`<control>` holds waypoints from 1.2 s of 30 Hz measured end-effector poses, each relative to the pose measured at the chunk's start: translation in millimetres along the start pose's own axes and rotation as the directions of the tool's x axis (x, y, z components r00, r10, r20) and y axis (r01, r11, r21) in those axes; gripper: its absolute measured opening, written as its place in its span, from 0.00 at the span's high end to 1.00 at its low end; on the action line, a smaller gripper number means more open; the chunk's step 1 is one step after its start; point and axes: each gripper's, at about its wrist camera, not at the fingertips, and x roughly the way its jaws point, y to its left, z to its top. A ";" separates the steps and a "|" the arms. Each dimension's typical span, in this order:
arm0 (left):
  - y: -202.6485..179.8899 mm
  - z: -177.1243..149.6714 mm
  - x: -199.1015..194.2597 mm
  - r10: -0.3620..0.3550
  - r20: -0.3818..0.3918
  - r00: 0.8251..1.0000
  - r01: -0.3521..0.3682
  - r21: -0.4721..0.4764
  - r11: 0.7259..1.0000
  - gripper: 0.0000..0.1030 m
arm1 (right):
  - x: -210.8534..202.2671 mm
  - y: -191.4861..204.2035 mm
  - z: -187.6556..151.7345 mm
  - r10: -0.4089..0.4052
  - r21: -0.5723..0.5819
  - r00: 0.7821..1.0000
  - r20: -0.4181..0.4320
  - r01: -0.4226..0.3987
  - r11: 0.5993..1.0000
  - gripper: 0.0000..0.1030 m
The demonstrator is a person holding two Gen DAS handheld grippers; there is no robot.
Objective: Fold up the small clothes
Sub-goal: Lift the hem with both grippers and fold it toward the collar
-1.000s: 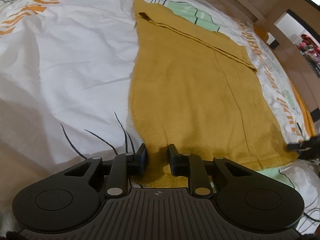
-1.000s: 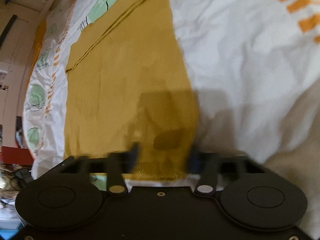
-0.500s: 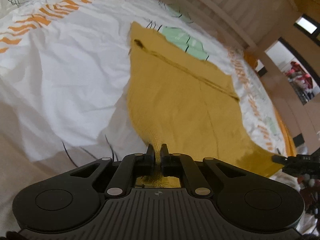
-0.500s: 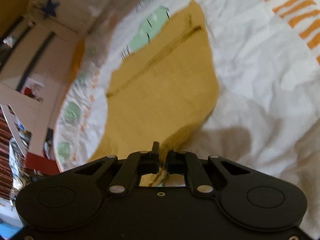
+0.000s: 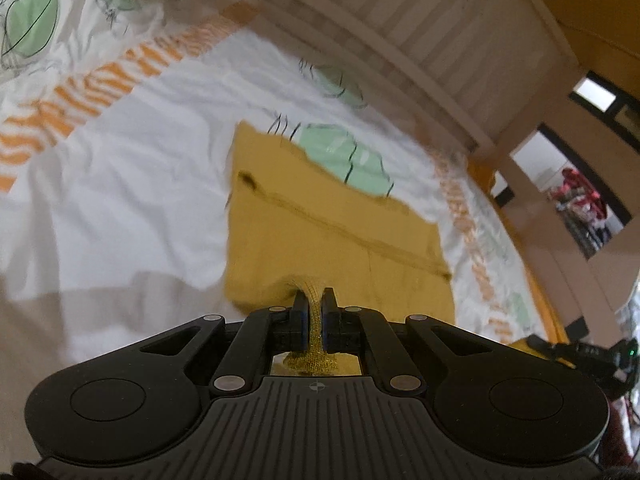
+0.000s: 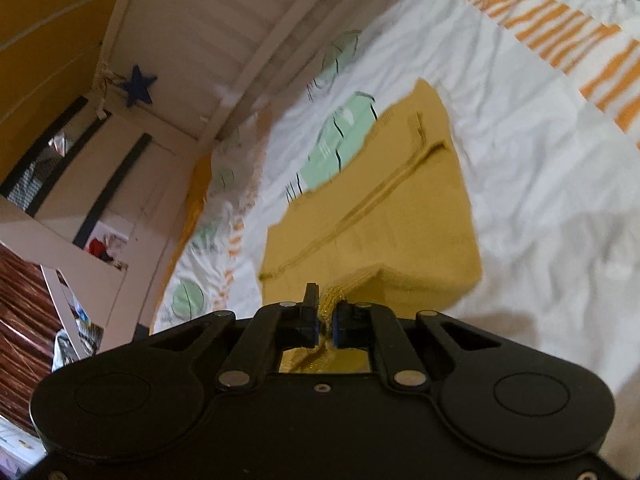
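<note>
A mustard-yellow knit garment (image 5: 320,232) lies on the white patterned bedsheet (image 5: 120,184), its far part flat with a dark seam across it. My left gripper (image 5: 314,300) is shut on the garment's near left corner and holds it lifted off the bed. In the right wrist view the same garment (image 6: 400,216) is seen, and my right gripper (image 6: 326,304) is shut on its near right corner, also raised. The lifted near edge hangs between the two grippers. The right gripper (image 5: 576,354) shows at the far right of the left wrist view.
A white slatted bed rail (image 5: 420,32) runs along the far side of the bed. Beyond it stand a wooden post and shelves with clothes (image 5: 580,200). A blue star (image 6: 138,86) hangs on the rail, and a cupboard (image 6: 80,184) stands to the left.
Both grippers closed on the garment's near corners and rose, pulling the near edge up off the bed. The views tilted up towards the bed rail.
</note>
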 end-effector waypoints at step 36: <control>47.4 142.3 219.5 0.170 0.051 0.984 -0.168 -0.042 0.985 0.93 | 175.7 -68.5 131.6 -0.190 0.030 0.971 0.146 0.187 0.982 0.81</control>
